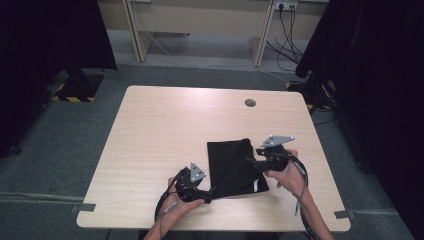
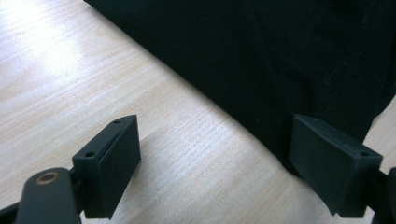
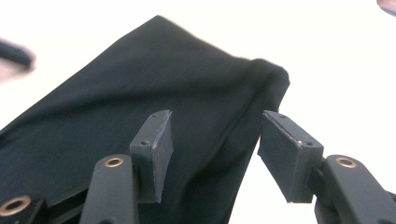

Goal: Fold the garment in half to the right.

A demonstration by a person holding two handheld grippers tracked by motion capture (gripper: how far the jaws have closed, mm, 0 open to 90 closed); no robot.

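A black cloth (image 1: 234,167) lies folded flat on the light wooden table (image 1: 165,130), right of centre near the front edge. My left gripper (image 1: 211,193) sits low at the cloth's near-left corner. In the left gripper view its jaws stand wide apart over bare wood, so the left gripper (image 2: 215,161) is open, with the cloth (image 2: 261,60) edge reaching the right jaw. My right gripper (image 1: 253,161) hovers over the cloth's right side. In the right gripper view the right gripper (image 3: 215,140) is open, with a fold of the cloth (image 3: 154,93) running below and between the jaws, untouched by the pads.
A round cable hole (image 1: 250,103) sits at the table's far right. A small white tag (image 1: 256,186) shows on the cloth's near-right corner. Cables trail from both grippers off the front edge. Another desk's legs (image 1: 139,35) stand beyond the table, with dark curtains at both sides.
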